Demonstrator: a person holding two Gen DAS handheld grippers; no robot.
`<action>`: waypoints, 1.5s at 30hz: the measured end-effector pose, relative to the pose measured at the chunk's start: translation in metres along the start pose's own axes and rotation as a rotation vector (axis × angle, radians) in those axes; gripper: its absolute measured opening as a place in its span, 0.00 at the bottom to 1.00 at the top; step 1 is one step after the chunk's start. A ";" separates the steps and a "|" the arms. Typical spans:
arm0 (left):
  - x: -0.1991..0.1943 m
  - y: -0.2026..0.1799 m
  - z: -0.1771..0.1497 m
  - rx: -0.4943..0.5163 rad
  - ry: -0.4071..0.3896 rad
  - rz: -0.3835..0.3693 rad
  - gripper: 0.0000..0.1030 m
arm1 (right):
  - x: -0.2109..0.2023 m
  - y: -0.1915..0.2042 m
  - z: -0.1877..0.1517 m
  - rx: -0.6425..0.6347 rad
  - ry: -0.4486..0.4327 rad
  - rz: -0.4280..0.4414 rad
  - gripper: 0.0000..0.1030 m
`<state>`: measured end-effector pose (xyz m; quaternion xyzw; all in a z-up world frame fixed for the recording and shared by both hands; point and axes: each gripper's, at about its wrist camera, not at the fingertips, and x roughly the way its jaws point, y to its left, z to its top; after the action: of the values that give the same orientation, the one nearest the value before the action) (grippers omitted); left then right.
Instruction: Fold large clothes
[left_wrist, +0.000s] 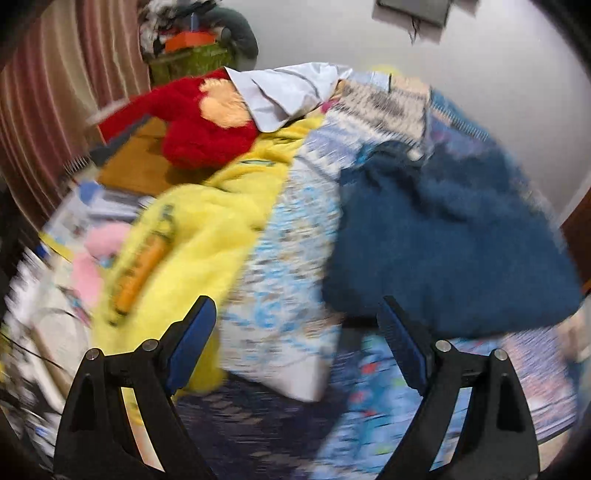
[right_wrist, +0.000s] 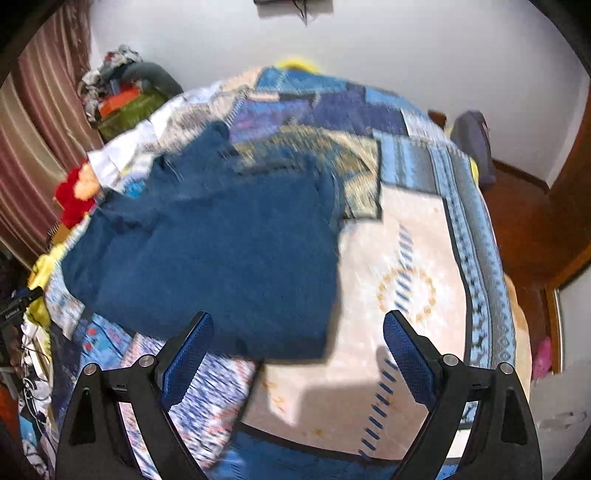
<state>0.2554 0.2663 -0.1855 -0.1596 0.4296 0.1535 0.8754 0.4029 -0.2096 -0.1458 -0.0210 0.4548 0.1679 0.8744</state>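
Observation:
A large dark blue garment lies in a loose heap on the patterned bed cover. In the left wrist view it is at the right, ahead of the right finger. My left gripper is open and empty, above the bed cover, just left of the garment's near edge. My right gripper is open and empty, its jaws standing over the garment's near right corner. Both views are motion-blurred.
A yellow blanket, a red plush toy and a white cloth lie on the bed's left side. A cluttered pile stands by the curtain. Wooden floor and a dark bag are at the right.

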 end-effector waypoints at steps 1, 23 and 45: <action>0.003 -0.003 0.000 -0.044 0.005 -0.045 0.87 | -0.003 0.007 0.004 -0.004 -0.022 0.013 0.90; 0.156 -0.049 0.011 -0.429 0.257 -0.399 0.68 | 0.105 0.092 0.006 -0.170 0.080 0.081 0.96; 0.013 -0.058 0.030 -0.172 -0.082 -0.157 0.32 | 0.142 0.232 -0.001 -0.382 0.250 0.243 0.96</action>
<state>0.3074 0.2276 -0.1701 -0.2607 0.3651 0.1272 0.8846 0.4050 0.0475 -0.2331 -0.1513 0.5185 0.3508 0.7649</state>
